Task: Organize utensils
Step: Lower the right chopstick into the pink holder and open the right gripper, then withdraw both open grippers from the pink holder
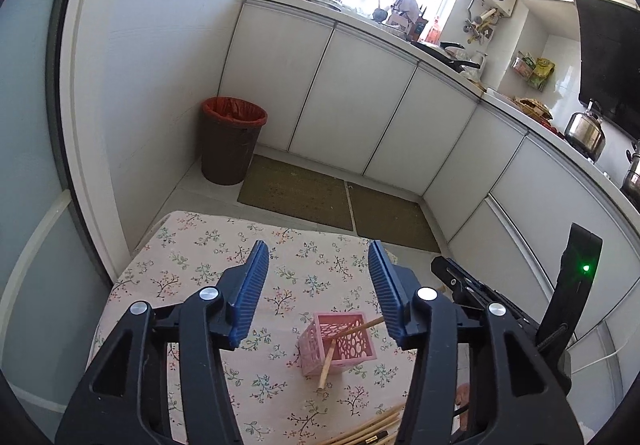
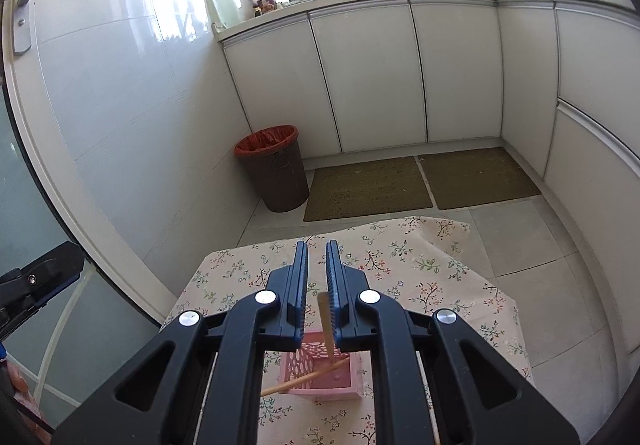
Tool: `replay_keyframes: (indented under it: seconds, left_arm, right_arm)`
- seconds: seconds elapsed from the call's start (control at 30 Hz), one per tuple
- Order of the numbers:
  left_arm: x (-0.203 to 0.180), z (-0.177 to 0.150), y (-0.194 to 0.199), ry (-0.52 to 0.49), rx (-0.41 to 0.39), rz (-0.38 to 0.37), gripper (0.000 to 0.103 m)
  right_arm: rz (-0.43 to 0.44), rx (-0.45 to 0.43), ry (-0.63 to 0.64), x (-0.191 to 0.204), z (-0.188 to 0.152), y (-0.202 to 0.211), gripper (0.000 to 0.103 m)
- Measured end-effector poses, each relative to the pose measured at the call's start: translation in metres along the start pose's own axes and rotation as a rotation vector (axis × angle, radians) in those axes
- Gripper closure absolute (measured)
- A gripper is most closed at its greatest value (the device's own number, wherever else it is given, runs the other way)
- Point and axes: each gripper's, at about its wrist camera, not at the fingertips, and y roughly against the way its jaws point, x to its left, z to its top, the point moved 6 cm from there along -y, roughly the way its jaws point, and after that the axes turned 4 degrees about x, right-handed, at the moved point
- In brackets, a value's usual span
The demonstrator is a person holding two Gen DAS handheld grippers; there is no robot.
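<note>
While visible: one basket [image 1: 337, 343], two chopsticks [image 1: 326, 365].

A basket [image 1: 338, 343] holding chopsticks [image 1: 326, 365] stands on the table [image 1: 192, 265].

A pink perforated basket [image 1: 337, 343] stands on the floral cloth, one chopstick [image 1: 327, 364] leaning out (more lie nearby).

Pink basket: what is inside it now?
One chopstick leans inside the pink basket, its end over the rim. A second rests against the front, its foot on the cloth. The basket's floor is mostly hidden by its walls.
</note>
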Motion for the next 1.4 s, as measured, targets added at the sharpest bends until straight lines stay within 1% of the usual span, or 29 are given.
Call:
replay_keyframes:
  seconds: [0.03,0.07,0.1,0.13,0.17,0.23,0.3,0.33,0.37,0.43,0.5,0.63,0.7,0.73,0.77,0.83,0.97,1.07,1.2,1.27,1.33,1.4]
  left_arm:
    - [-0.001,-0.001,0.001,-0.005,-0.002,0.005,0.049]
    - [-0.002,-0.002,0.001,-0.01,-0.002,0.009,0.049]
    - [-0.003,-0.003,0.002,-0.016,0.0,0.012,0.049]
    - [-0.005,-0.005,0.002,-0.022,0.002,0.014,0.049]
    - [-0.006,-0.006,0.002,-0.028,0.004,0.017,0.048]
    - [-0.011,-0.009,0.003,-0.039,0.006,0.023,0.044]
    - [-0.014,-0.012,0.005,-0.051,0.003,0.029,0.042]
    - [-0.017,-0.014,0.006,-0.061,0.004,0.03,0.041]
    - [-0.019,-0.015,0.006,-0.069,0.004,0.033,0.039]
    - [-0.024,-0.019,0.009,-0.087,0.0,0.044,0.035]
    - [-0.029,-0.024,0.01,-0.108,-0.001,0.059,0.032]
    - [-0.038,-0.035,0.011,-0.144,0.012,0.075,0.028]
    - [-0.041,-0.04,0.014,-0.158,0.011,0.08,0.024]
    - [-0.042,-0.043,0.016,-0.162,0.008,0.083,0.019]
    - [-0.043,-0.045,0.017,-0.166,0.005,0.086,0.016]
    - [-0.045,-0.051,0.019,-0.178,0.012,0.087,0.013]
    - [-0.047,-0.067,0.018,-0.205,0.033,0.105,0.009]
    - [-0.047,-0.077,0.016,-0.23,0.068,0.11,0.007]
    - [-0.045,-0.092,0.011,-0.255,0.106,0.126,0.007]
    - [-0.045,-0.1,0.005,-0.275,0.147,0.127,0.007]
    - [-0.045,-0.11,-0.002,-0.305,0.187,0.127,0.007]
    - [-0.049,-0.124,-0.012,-0.352,0.247,0.122,0.007]
  right_arm:
    - [-0.005,-0.007,0.004,0.001,0.001,0.005,0.09]
    - [-0.015,-0.014,0.008,0.001,0.002,0.01,0.083]
    - [-0.026,-0.023,0.013,0.001,0.003,0.015,0.08]
    - [-0.036,-0.032,0.018,0.001,0.004,0.021,0.073]
    - [-0.049,-0.04,0.022,0.0,0.004,0.028,0.071]
    - [-0.072,-0.043,0.028,-0.002,0.002,0.04,0.07]
    - [-0.084,-0.038,0.023,-0.005,-0.001,0.049,0.062]
    - [-0.09,-0.042,0.017,-0.007,-0.004,0.055,0.053]
    - [-0.096,-0.05,0.015,-0.009,-0.007,0.061,0.049]
    - [-0.108,-0.059,0.013,-0.012,-0.011,0.072,0.047]
    - [-0.118,-0.058,0.0,-0.015,-0.016,0.082,0.042]
    - [-0.13,-0.044,-0.027,-0.021,-0.029,0.098,0.037]
    - [-0.133,-0.034,-0.04,-0.023,-0.036,0.103,0.034]
    - [-0.138,-0.029,-0.048,-0.025,-0.04,0.106,0.028]
    - [-0.141,-0.026,-0.058,-0.027,-0.045,0.109,0.025]
    - [-0.149,-0.018,-0.074,-0.032,-0.052,0.112,0.023]
    - [-0.174,0.001,-0.109,-0.043,-0.067,0.118,0.014]
    - [-0.198,0.013,-0.131,-0.053,-0.08,0.121,0.009]
    - [-0.219,0.038,-0.173,-0.071,-0.101,0.128,0.007]
    - [-0.245,0.052,-0.192,-0.082,-0.114,0.131,0.007]
    - [-0.296,0.071,-0.211,-0.098,-0.132,0.134,0.007]
    - [-0.323,0.123,-0.244,-0.118,-0.153,0.133,0.007]
